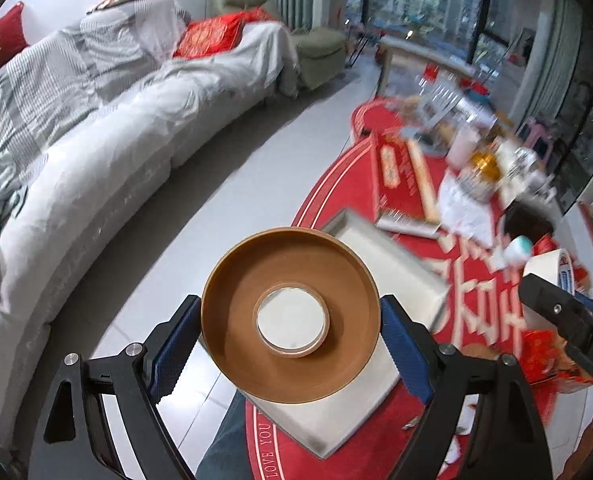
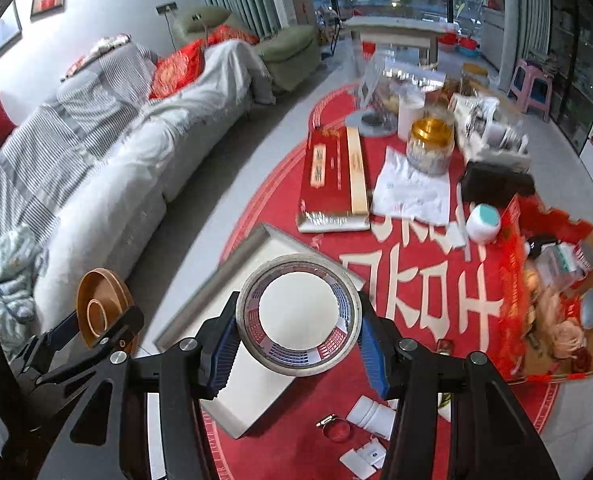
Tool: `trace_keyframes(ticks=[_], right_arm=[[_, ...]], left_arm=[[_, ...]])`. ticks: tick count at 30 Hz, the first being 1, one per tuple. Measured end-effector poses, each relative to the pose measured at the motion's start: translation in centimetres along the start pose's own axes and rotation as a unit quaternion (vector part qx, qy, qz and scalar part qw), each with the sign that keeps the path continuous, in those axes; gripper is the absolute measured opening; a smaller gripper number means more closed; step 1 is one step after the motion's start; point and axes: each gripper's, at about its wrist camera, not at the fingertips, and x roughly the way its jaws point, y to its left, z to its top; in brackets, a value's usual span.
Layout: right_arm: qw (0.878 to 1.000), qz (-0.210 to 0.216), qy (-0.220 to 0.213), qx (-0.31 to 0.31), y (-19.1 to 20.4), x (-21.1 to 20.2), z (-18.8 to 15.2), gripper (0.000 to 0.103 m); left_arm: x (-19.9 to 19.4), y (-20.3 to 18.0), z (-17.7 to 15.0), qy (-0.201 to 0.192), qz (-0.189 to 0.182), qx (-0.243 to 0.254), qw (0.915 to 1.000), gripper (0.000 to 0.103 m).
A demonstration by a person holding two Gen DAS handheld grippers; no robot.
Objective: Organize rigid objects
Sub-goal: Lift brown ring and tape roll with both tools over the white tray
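My left gripper [image 1: 290, 334] is shut on a brown tape roll [image 1: 252, 320], held above the near corner of a white tray [image 1: 392, 260] on the red round table. My right gripper [image 2: 298, 338] is shut on a clear tape roll with a red, white and blue core [image 2: 296, 362], held over the same white tray [image 2: 232, 276]. In the right wrist view the left gripper [image 2: 96, 330] with the brown roll [image 2: 114, 286] is at the far left. In the left wrist view the right gripper's finger [image 1: 556, 312] and the clear roll [image 1: 552, 266] show at the right edge.
On the red tablecloth [image 2: 416, 292] lie a red and gold box [image 2: 328, 172], a white paper [image 2: 414, 192], a gold-lidded jar [image 2: 430, 144], a white and teal ball [image 2: 482, 222], a red tray of clutter [image 2: 552, 292], a white bottle [image 2: 370, 416]. A grey sofa [image 2: 96, 152] stands left.
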Motion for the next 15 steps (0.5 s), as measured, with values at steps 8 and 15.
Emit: trace_keyframes(ticks=[8,15], right_arm=[[0.997,-0.021,0.079,0.01,-1.2,7.6,-3.3,0.054],[0.994,-0.027,0.104,0.009,-1.3,10.9,-4.0,0.054]], left_arm=[[7.0,-0.8,-3.4,0.068,0.023,0.001,0.9974,0.089],[9.5,-1.1,-3.6,0.083,0.035,0.008,0.9959,0.089]])
